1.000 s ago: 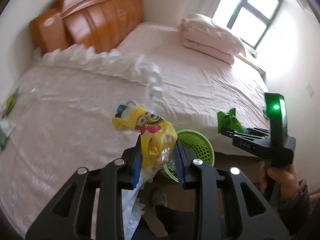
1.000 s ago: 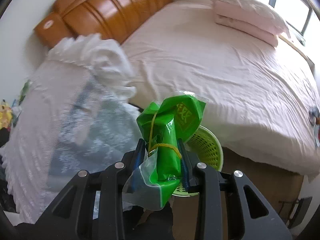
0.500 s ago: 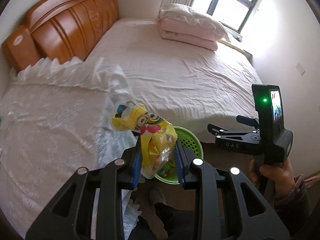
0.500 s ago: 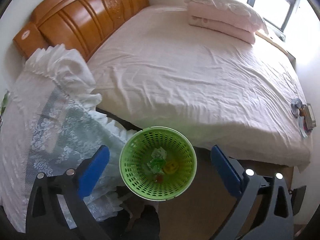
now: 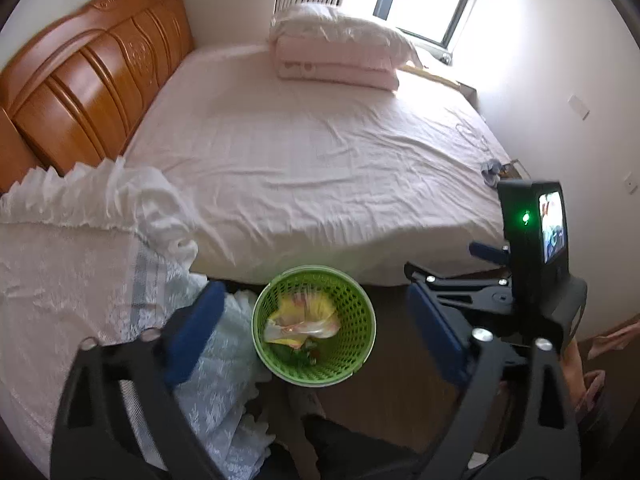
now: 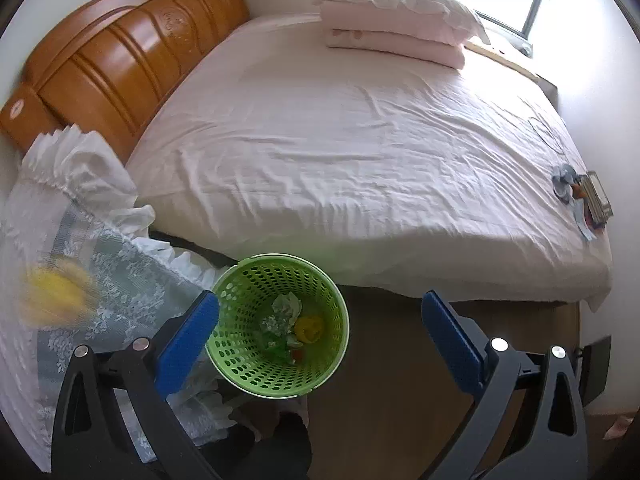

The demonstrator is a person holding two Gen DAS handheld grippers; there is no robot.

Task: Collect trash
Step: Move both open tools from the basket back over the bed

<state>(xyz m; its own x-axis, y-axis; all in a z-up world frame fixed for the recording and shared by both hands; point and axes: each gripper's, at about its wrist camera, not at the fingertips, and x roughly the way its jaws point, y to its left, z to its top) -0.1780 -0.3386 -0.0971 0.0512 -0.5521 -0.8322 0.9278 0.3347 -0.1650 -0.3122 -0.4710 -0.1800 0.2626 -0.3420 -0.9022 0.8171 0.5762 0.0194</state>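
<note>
A green perforated bin (image 5: pixel 360 312) stands on the floor beside the bed; it also shows in the right wrist view (image 6: pixel 240 280). The yellow snack wrapper (image 5: pixel 302 316) lies inside it on other trash. My left gripper (image 5: pixel 316 332) is open and empty above the bin. My right gripper (image 6: pixel 320 336) is open and empty above the bin too; its body (image 5: pixel 536 280) shows at the right of the left wrist view. In the right wrist view crumpled trash (image 6: pixel 286 322) lies on the bin's bottom, and a blurred yellow shape (image 6: pixel 58 292) shows at the left.
A bed with a pink sheet (image 5: pixel 320 152) and wooden headboard (image 5: pixel 88 84) fills the background, with folded bedding (image 5: pixel 340 56) on it. A white lace cover (image 5: pixel 72 288) drapes a surface at the left. Small items (image 6: pixel 580 196) lie on the bed's right edge.
My left gripper has opened and the yellow wrapper has dropped into the bin. A second ago my right gripper held a green packet; it opened half a second ago and has stayed open.
</note>
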